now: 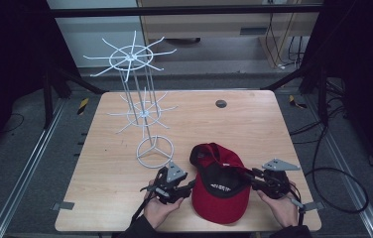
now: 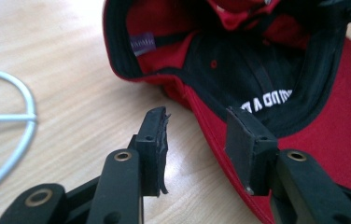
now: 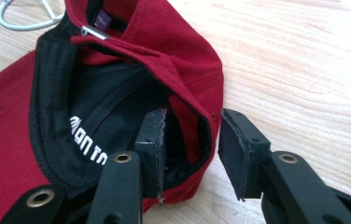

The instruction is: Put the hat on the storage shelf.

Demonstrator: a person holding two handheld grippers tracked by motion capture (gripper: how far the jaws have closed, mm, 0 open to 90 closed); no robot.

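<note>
At the far left of the wooden surface (image 1: 110, 163) stands a white wire rack (image 1: 142, 106): a ring base near the middle of the surface, thin uprights rising from it, and two tiers of spoked arms, the upper tier reaching past the far edge. A small dark disc (image 1: 220, 103) lies near the far edge, right of the rack and well apart from everything else.

Near the front edge, left of centre, the left gripper (image 1: 187, 184) is held in the person's left hand (image 1: 157, 208), pointing across at the red cap (image 1: 221, 196). In the left gripper view its fingers (image 2: 154, 140) are spread: one hangs over bare wood just beside the cap, the other lies over the cap's red edge, where the crown meets the brim. The pads do not press on the cloth, and the rack's ring shows at the side of that view.

The cap lies upside down close to the front edge, right of centre, between the two grippers. Its brim points toward the person, and the black lining with white lettering faces up.

To the cap's right, the right gripper (image 1: 250, 177) is held in the right hand (image 1: 282, 208) and reaches in from the opposite side. In the right gripper view its fingers (image 3: 151, 140) straddle the rim of the crown, one inside the dark lining, the other outside over the wood. A gap shows between the outer pad and the cloth, so the rim is bracketed, not pinched.
</note>
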